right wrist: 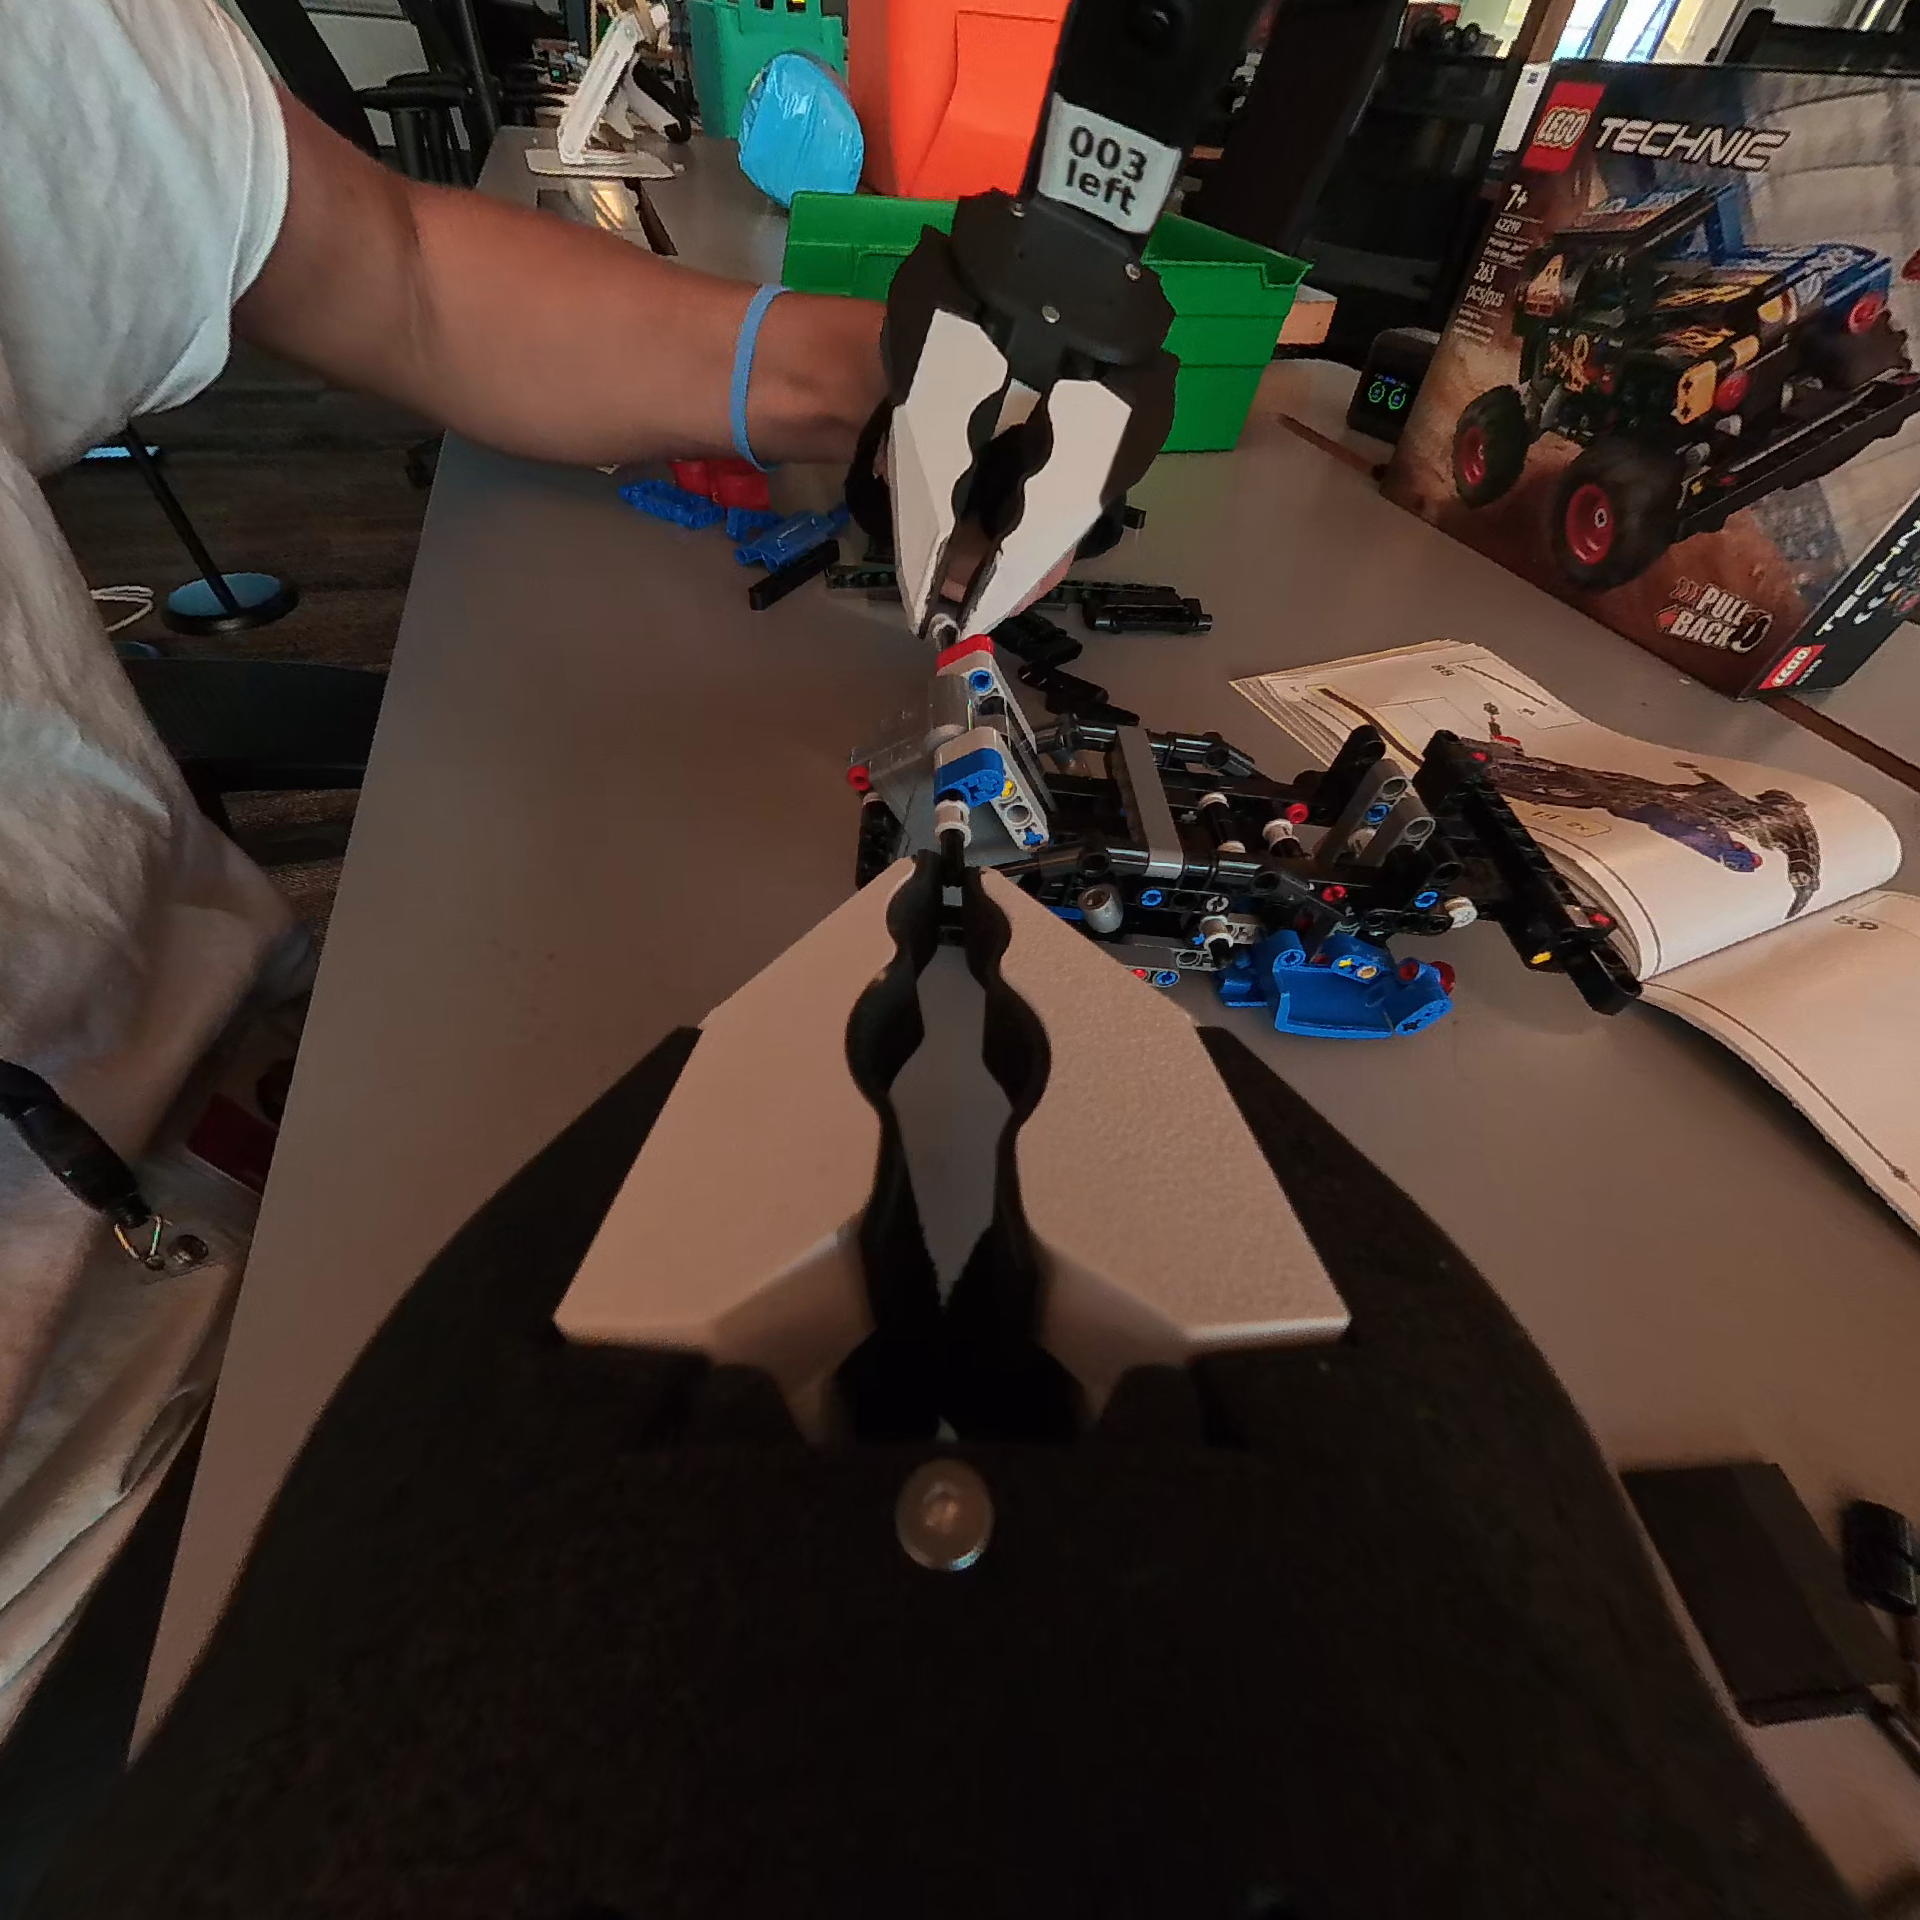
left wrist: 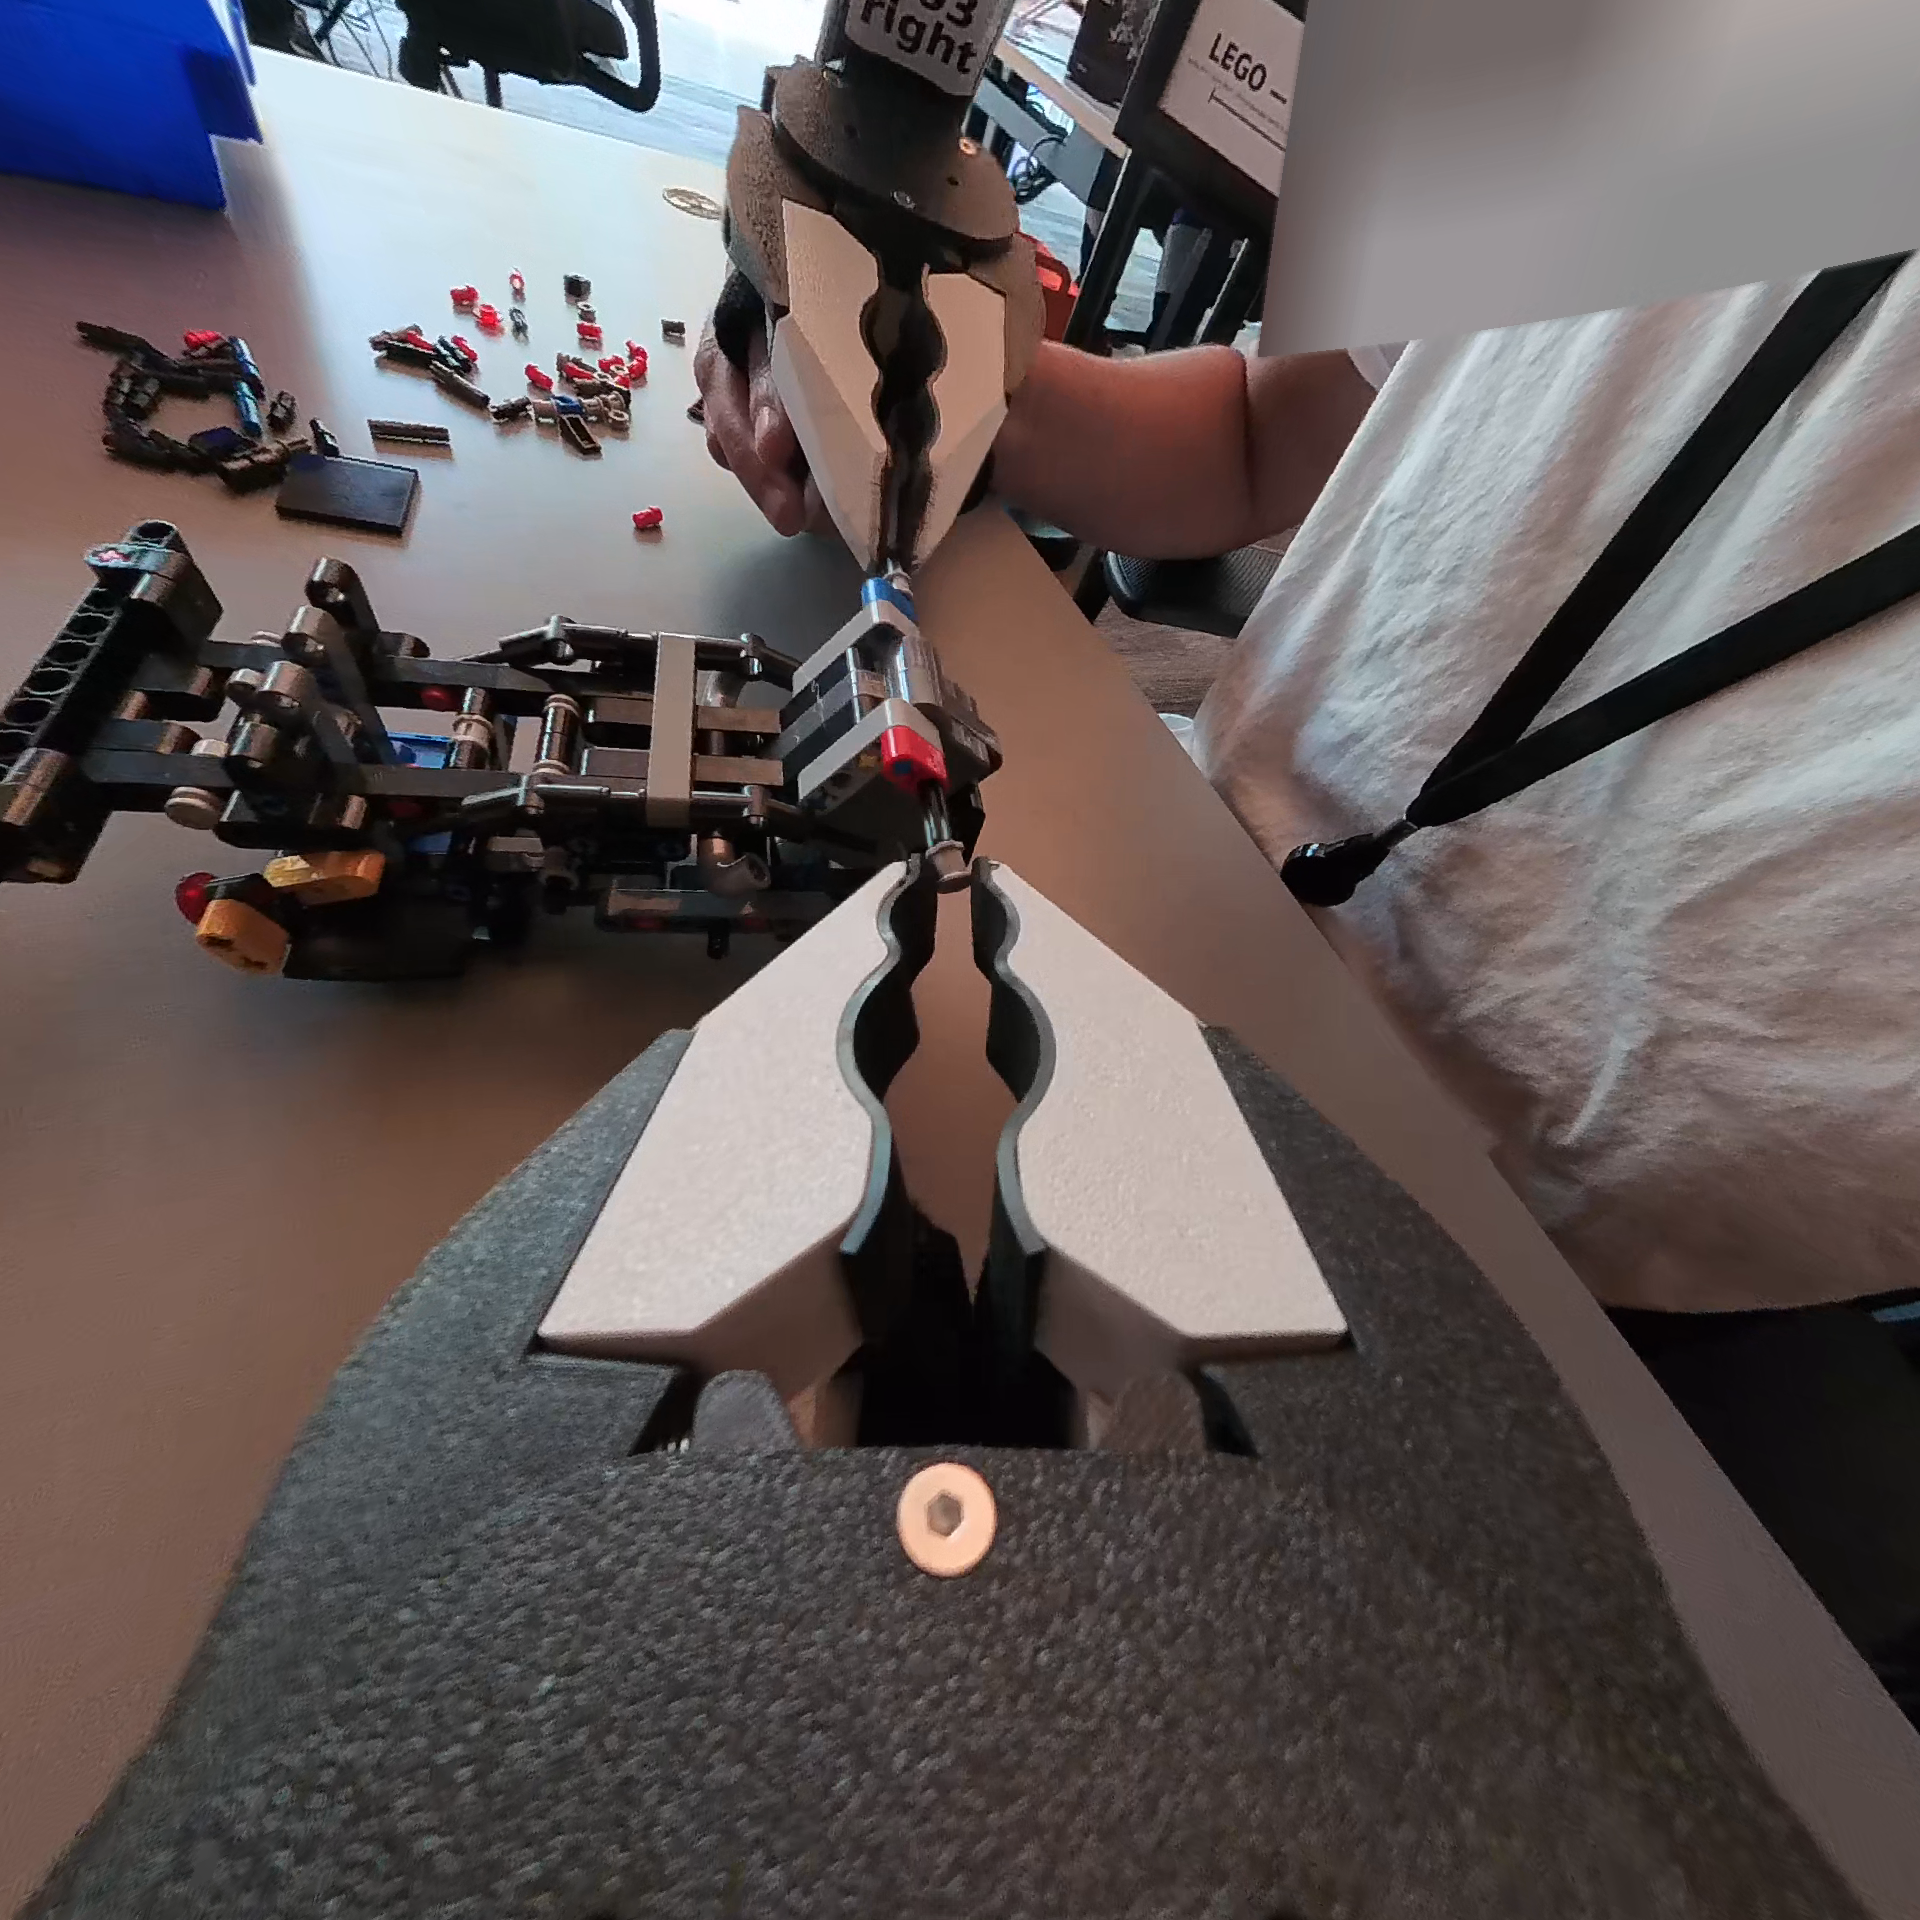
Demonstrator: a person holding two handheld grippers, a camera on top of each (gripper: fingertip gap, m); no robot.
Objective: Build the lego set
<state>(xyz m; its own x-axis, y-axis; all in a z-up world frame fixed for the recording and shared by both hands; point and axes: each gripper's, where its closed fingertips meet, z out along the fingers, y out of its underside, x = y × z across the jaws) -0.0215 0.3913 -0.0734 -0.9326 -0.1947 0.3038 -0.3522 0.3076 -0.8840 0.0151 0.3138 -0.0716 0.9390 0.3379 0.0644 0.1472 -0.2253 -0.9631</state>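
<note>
A partly built black Technic chassis (left wrist: 468, 748) lies on the grey table; it also shows in the right wrist view (right wrist: 1195, 831). At its near end sits a grey block (left wrist: 873, 707) with a red piece (left wrist: 912, 758) and a blue piece (right wrist: 971, 779). An axle runs through this block. My left gripper (left wrist: 948, 873) is shut on the axle's grey-capped end (left wrist: 943, 860) beside the red piece. My right gripper (right wrist: 948, 873) is shut on the axle's other end (right wrist: 951, 847) beside the blue piece. Each gripper also shows in the other's view, the right (left wrist: 891, 556) and the left (right wrist: 951, 623).
Loose black and red pieces (left wrist: 540, 364) and a dark flat plate (left wrist: 348, 494) lie behind the chassis, with a blue bin (left wrist: 114, 104) at the far corner. An open instruction booklet (right wrist: 1714, 883), the set's box (right wrist: 1683, 364), a green bin (right wrist: 1226, 312) and blue parts (right wrist: 727, 520) stand around. A person's torso (left wrist: 1558, 831) is at the table edge. My hands' fingertips stand some 10 cm from each other. The grey block (left wrist: 873, 707) lies around 4 cm away from my left fingertips.
</note>
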